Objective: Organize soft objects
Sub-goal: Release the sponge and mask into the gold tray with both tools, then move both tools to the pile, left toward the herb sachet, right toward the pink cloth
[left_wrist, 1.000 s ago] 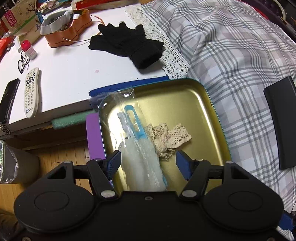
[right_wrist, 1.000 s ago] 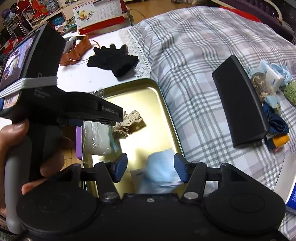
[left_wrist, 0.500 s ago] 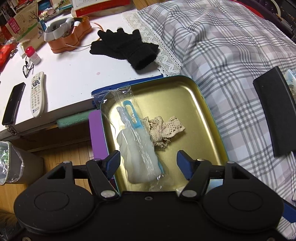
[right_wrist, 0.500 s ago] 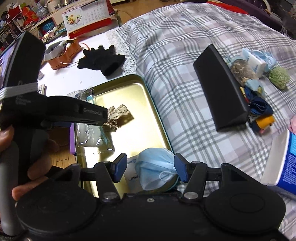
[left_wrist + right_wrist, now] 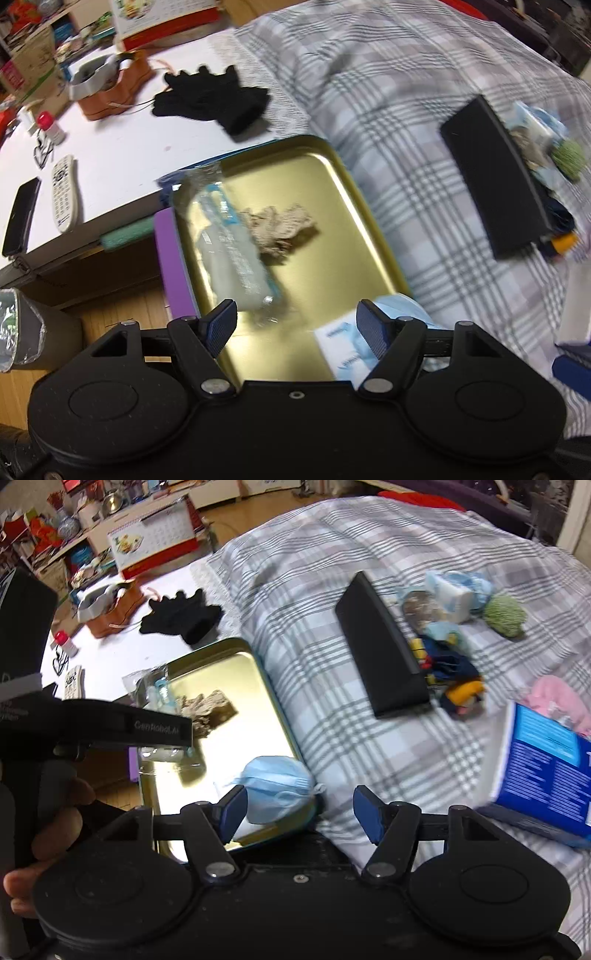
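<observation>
Both hand-held grippers hang spread and empty over the near end of the gold tray (image 5: pixel 280 716), which already holds a bagged item, a lace scrap and a blue face mask (image 5: pixel 277 788). The remaining soft objects (image 5: pixel 454 627) lie heaped on the plaid bed beyond the black case (image 5: pixel 380 646), ahead and to the right. The right hand-held gripper (image 5: pixel 299 818) looks nearer than the left hand-held gripper (image 5: pixel 297 326). The heap's long axis seems to run alongside the case, away from the tray.
</observation>
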Demonstrator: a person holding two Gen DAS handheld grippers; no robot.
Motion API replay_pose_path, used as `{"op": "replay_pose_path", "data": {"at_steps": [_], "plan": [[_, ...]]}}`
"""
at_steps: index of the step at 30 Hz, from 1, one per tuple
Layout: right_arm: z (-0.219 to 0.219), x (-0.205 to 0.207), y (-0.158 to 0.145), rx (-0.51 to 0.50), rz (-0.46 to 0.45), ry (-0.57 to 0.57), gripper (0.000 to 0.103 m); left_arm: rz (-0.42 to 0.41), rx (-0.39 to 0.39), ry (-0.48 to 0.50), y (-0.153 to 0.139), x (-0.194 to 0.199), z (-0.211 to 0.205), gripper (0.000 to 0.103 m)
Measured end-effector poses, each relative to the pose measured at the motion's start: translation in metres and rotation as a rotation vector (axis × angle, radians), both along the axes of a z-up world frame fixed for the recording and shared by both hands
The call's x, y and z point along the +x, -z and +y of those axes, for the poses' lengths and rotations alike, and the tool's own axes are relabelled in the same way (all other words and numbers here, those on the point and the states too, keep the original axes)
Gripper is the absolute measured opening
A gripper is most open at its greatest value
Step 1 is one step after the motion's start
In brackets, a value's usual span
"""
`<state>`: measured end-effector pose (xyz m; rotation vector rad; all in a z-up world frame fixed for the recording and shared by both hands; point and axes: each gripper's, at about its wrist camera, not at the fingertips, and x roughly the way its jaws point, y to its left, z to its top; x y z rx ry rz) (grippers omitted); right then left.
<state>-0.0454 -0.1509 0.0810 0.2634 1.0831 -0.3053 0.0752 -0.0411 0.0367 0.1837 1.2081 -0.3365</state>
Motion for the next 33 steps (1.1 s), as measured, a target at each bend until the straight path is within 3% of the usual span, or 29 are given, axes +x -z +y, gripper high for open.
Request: {"op": "replay_pose_path", "data": {"at_steps": [12,24,27,33], "plan": [[-0.092,-0.060,-0.027,-0.060,-0.086,0.268,0.066,-0.024,-0.032,0.180,-0.036,-0.034,-0.067,0.068],[-0.208,-0.089,-0.030,-0.151,-0.111,0.608,0.076,-0.047,-0.033,0.269,-0.053,-0.043,-0.135,0.069],[-0.227,-0.086,-0.022,-0.141,-0.101,0.643,0.078,-0.055,-0.031,0.279,-0.055,-0.042,-0.151,0.076],[-0.249,-0.070,-0.002,-0.099,-0.087,0.651,0.085,-0.044,-0.037,0.289,-0.058,-0.030,-0.182,0.076]]}}
